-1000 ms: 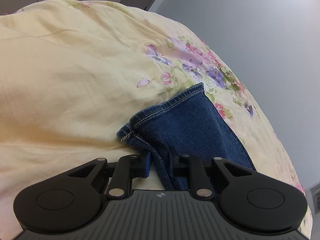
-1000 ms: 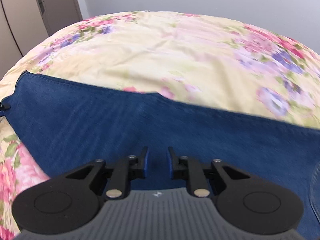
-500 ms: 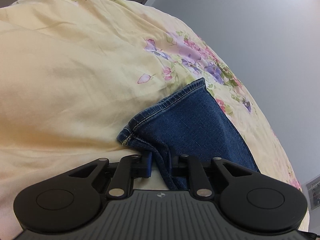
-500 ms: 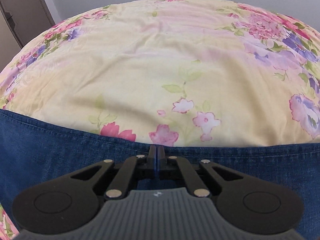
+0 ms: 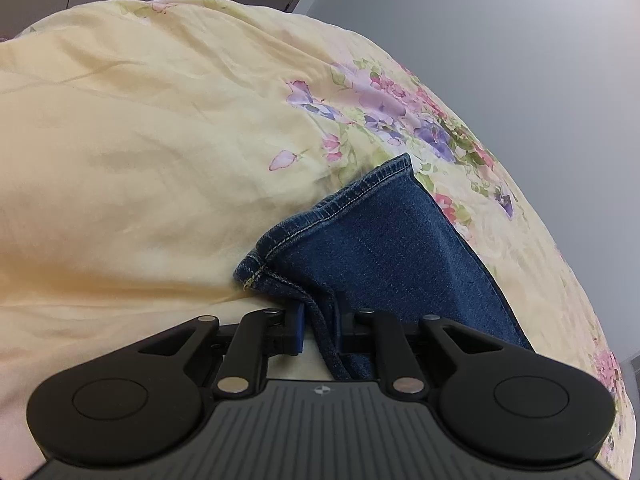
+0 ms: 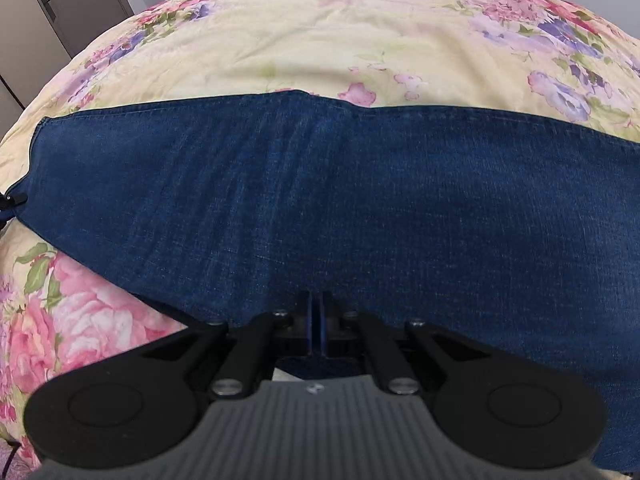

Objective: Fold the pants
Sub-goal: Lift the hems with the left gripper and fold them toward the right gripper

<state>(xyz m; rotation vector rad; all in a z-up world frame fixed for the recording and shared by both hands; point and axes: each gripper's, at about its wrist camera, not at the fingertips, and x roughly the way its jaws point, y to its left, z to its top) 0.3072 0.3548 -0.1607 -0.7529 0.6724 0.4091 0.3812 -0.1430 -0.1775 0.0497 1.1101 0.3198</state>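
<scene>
Dark blue denim pants [image 6: 360, 184] lie flat across a flowered yellow bedspread [image 6: 360, 20], filling the right wrist view from side to side. My right gripper [image 6: 318, 308] is shut, its pads together just over the denim's near part, with no cloth visible between them. Faint ridges run in the denim ahead of it. In the left wrist view the stitched hem [image 5: 332, 208] of a pants leg [image 5: 380, 248] points away from me. My left gripper [image 5: 320, 316] is closing on the folded side edge of that leg, and the denim fills the gap between its fingers.
The bedspread [image 5: 140, 140] is wrinkled and rounds off toward a grey wall [image 5: 500, 40] on the right. Cabinet doors [image 6: 60, 8] stand beyond the bed at the upper left. A small black part [image 6: 10, 200] touches the pants' left end.
My right gripper shut, went forward to the pants' far edge, then drew back over the near part of the denim. The left jaws narrowed on the leg edge and the hand stayed put.
</scene>
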